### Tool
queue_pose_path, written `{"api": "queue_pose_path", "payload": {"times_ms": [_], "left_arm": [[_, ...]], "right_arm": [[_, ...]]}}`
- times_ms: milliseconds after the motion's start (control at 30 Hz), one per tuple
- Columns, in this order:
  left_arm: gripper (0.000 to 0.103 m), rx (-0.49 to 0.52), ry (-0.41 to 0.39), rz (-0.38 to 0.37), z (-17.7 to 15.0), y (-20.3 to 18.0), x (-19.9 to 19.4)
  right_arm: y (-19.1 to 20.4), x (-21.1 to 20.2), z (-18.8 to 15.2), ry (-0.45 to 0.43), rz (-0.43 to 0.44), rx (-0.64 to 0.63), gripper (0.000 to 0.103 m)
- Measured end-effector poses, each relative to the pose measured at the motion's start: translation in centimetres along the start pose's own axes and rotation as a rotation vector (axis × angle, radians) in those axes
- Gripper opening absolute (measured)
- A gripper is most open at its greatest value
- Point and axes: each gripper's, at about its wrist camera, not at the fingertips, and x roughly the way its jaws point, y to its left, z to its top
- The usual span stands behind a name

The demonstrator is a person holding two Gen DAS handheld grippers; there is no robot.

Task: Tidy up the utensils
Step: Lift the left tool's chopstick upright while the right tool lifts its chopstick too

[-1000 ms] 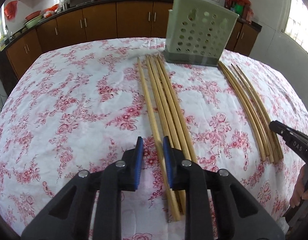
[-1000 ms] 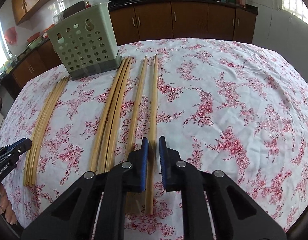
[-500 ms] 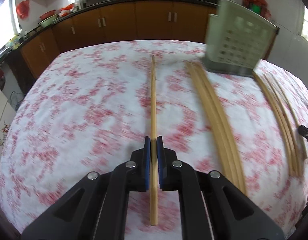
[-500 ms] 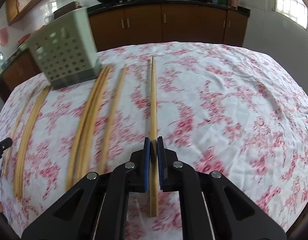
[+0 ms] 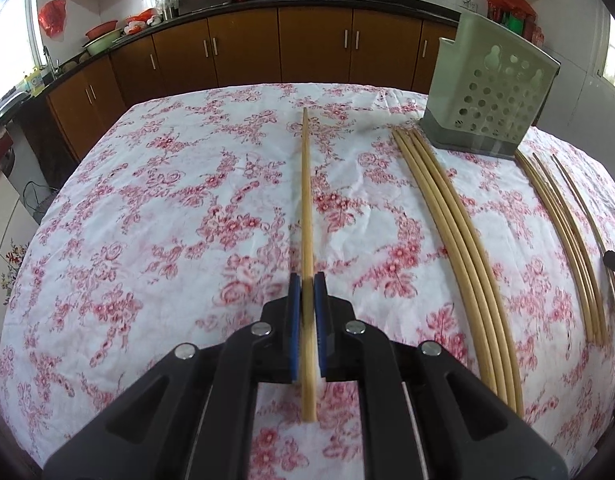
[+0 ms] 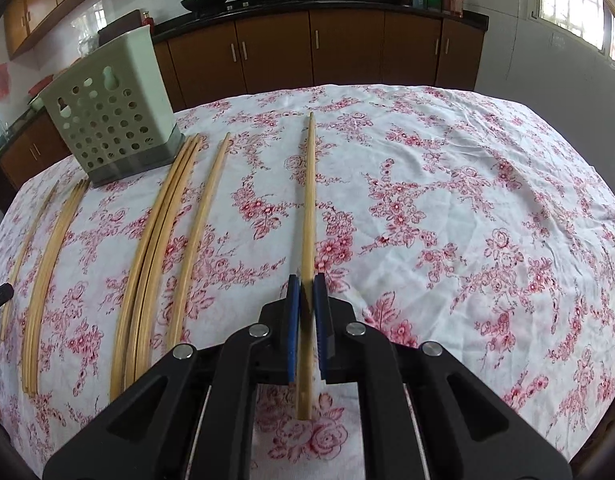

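Observation:
My left gripper point(image 5: 306, 280) is shut on one bamboo chopstick point(image 5: 306, 200) and holds it above the floral tablecloth, pointing away. My right gripper point(image 6: 306, 282) is shut on another bamboo chopstick point(image 6: 309, 200), also lifted and pointing away. A pale green perforated utensil holder point(image 5: 487, 92) stands at the far side of the table; it also shows in the right wrist view point(image 6: 107, 120). Bundles of chopsticks lie on the cloth in front of it point(image 5: 459, 232) point(image 6: 155, 240), with one single chopstick point(image 6: 199, 232) beside them.
A thinner chopstick bundle point(image 5: 563, 232) lies at the right in the left view and at the left in the right view point(image 6: 51, 256). The table point(image 6: 467, 200) drops off all around. Brown kitchen cabinets point(image 5: 247, 48) stand behind.
Both grippers closed on a chopstick each and lifted it off the cloth. The left swung left and the right swung right, away from the bundles.

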Motion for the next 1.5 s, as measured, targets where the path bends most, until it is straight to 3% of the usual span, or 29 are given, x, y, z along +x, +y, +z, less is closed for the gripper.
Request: {"api": "queue_pose_path", "payload": {"times_ms": [300, 633, 1067, 1333, 1500], "left_arm": [[0.008, 0.021, -0.016, 0.012, -0.3, -0.1, -0.9], [0.008, -0.081, -0.296, -0.032, 6.3, 2.2, -9.5], [0.008, -0.087, -0.409, -0.021, 12.5, 3.2, -13.2], [0.008, -0.053, -0.601, -0.099, 17.0, 0.2, -19.9], [0.008, -0.025, -0.687, -0.202, 18.7, -3.5, -22.3]], "right_arm": [[-0.2, -1.3, -0.1, -0.028, 0.005, 0.007, 0.008], [-0.9, -9.5, 5.4, -0.306, 0.029, 0.024, 0.008], [1.0, -12.9, 11.1, -0.462, 0.059, -0.012, 0.008], [4.5, -19.5, 16.1, -0.700, 0.211, -0.014, 0.008], [6.5, -19.9, 16.6, -0.765, 0.276, -0.032, 0.008]]}}
